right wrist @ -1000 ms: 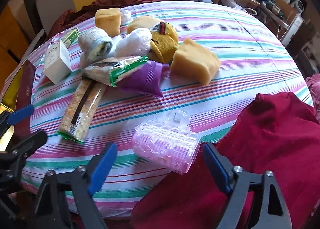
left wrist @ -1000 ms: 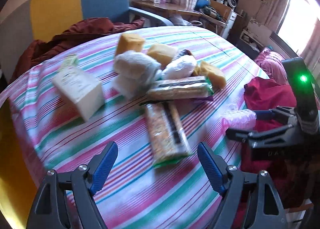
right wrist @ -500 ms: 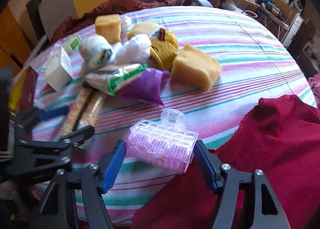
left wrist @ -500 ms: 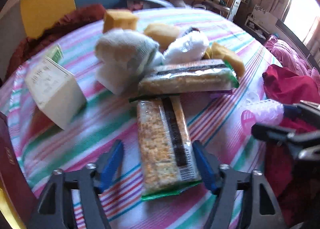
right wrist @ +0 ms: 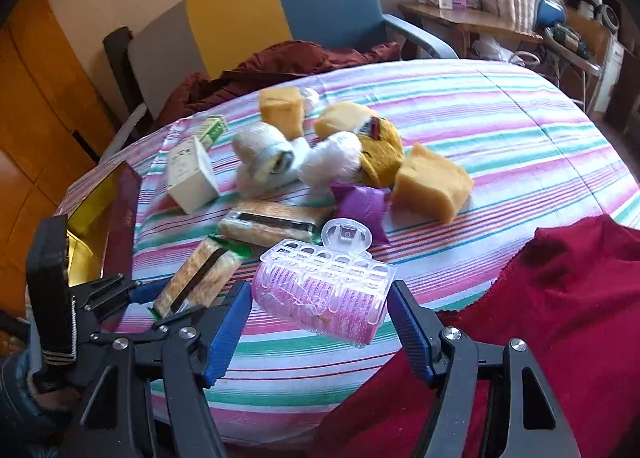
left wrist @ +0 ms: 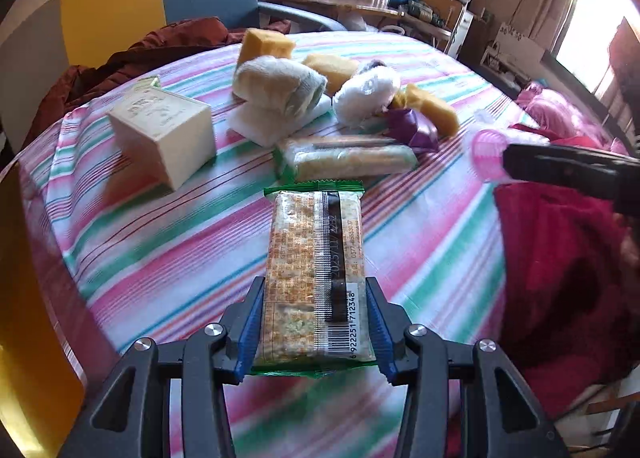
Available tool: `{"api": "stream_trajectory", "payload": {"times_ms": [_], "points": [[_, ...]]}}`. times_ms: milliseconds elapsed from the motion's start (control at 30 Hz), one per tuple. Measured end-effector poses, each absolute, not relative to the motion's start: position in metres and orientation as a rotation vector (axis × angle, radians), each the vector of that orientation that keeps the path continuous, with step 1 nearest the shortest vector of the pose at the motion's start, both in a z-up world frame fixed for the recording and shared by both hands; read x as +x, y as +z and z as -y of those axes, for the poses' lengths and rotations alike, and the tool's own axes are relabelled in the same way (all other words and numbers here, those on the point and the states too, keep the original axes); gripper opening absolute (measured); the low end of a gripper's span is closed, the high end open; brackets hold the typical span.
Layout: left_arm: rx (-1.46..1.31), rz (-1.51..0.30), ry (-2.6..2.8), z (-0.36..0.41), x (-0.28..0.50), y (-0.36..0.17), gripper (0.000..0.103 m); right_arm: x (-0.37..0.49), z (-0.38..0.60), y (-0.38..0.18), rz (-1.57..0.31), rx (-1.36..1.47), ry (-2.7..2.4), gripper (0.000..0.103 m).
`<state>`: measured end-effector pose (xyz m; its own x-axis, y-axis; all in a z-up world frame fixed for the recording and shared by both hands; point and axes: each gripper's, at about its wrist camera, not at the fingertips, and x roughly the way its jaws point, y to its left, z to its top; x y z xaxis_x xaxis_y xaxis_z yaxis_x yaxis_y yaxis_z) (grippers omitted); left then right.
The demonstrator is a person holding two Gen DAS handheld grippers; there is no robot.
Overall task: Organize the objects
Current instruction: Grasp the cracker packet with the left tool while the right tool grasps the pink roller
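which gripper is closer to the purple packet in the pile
Right. The right gripper, closed on the pink hair roller, sits just in front of the purple packet. The left gripper, gripping a snack bar, is farther back.

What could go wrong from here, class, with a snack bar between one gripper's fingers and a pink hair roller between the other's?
1. The left gripper grips only the near end of the snack bar; most of it juts forward, so it may sag or slip.
2. The right gripper holds the hair roller tilted, and its clear clip sticks up, so it might twist loose.
3. The two grippers work close together at the table's near edge and could bump.
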<state>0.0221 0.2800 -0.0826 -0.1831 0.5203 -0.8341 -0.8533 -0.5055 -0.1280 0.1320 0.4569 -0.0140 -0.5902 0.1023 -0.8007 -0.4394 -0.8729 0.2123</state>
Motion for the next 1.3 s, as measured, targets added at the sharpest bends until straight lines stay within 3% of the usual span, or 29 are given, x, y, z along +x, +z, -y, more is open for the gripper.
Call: {"api": "stream_trajectory", "payload": {"times_ms": [533,867,1300], "points": [[-1.050,-0.129,2.210,-0.149,-0.016,-0.009,0.047,0.050,-0.348,0.020,-0.357,-1.278,2.839,0.070],[-1.194,0.003,2.493,-0.040,-0.043,-0.034,0.047,-0.007,-0.252,0.019,-0.203,-1.423,3.025,0.070],[-1.263,0.138,2.596,0.019,-0.036,-0.043,0.051,-0.056,-0.165,-0.011,-0.141,-1.655,3.104,0.070]]}}
